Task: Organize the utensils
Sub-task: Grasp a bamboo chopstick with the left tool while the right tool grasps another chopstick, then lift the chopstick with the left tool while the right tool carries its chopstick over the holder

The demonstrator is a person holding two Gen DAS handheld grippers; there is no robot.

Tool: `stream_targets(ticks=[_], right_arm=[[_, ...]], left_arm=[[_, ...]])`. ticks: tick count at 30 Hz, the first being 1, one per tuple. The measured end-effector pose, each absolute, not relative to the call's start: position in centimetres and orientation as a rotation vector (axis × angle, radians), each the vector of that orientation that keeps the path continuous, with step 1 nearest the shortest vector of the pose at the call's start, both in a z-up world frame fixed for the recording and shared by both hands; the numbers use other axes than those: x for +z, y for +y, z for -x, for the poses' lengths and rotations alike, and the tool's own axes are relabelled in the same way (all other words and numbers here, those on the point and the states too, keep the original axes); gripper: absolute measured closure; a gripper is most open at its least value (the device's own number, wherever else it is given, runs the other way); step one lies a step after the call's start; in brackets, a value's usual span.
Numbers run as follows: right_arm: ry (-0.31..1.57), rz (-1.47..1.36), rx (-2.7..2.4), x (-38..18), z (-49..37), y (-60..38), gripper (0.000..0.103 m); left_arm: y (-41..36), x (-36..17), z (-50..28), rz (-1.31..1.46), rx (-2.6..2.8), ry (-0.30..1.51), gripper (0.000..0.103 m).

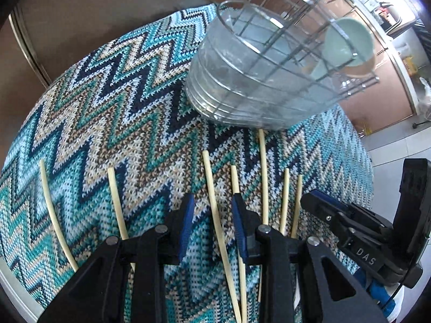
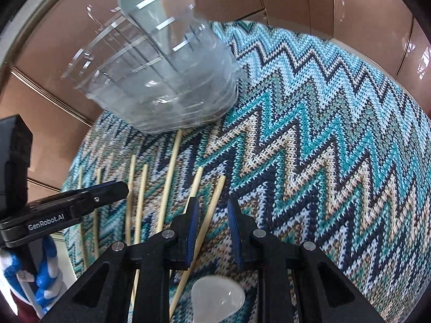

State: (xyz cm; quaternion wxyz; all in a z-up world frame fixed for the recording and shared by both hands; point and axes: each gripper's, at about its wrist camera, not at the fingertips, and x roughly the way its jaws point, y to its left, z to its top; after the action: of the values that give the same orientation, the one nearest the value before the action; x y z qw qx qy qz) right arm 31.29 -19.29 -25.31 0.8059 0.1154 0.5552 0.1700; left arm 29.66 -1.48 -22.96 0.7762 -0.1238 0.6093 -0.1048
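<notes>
seven chopsticks show in the left wrist view, lying loose and roughly parallel on the zigzag knitted cloth that covers the table. the left gripper hangs low over them with its jaws open and holding nothing; one chopstick runs up through the gap between them and another lies along the right-hand finger. just beyond the chopstick tips stands the clear utensil holder, a see-through tub with a grid of slots on top, and two pale spoons already stand in it. the right gripper reaches in from the right edge.

in the right wrist view the right gripper also has its jaws open and empty, above the rightmost chopsticks, one of which passes under its left finger. a white spoon lies on the cloth just below the jaws, near the bottom edge. the holder sits farther off with the two spoons upright in it, and the left gripper pokes in from the left.

by my reading the job is only begun: two spoons are stowed, while every chopstick and the white spoon remain to be picked up and slotted in.
</notes>
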Motion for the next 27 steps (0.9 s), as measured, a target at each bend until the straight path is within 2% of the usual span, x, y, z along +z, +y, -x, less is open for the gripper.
stream_targets(ticks=[2, 5, 9, 14, 21, 27], right_arm=[[1.207, -0.237, 0.358, -25.9, -31.7, -19.3, 0.082], [1.220, -0.217, 0.355, -26.2, -32.0, -19.0, 0.082], [1.234, -0.176, 0.348, -26.5, -32.6, -17.7, 0.082], [1.262, -0.145, 0.334, -27.0, -33.6, -16.0, 0.089], [1.263, -0.198, 0.340, -27.0, -34.5, -16.0, 0.095], [1.198, -0.296, 0.370, -25.7, -33.1, -17.4, 0.096]], left_arm=[[-2.0, -23.4, -30.1, 0.253, -0.215, 1.331, 0.076], [-2.9, -23.7, -30.5, 0.221, -0.200, 1.341, 0.084], [-4.5, -24.0, -30.8, 0.171, -0.171, 1.349, 0.088], [-6.1, -24.5, -31.2, 0.128, -0.133, 1.359, 0.095], [-6.4, -24.6, -31.0, 0.174, -0.126, 1.341, 0.099], [-4.9, -23.2, -29.9, 0.240, -0.146, 1.254, 0.099]])
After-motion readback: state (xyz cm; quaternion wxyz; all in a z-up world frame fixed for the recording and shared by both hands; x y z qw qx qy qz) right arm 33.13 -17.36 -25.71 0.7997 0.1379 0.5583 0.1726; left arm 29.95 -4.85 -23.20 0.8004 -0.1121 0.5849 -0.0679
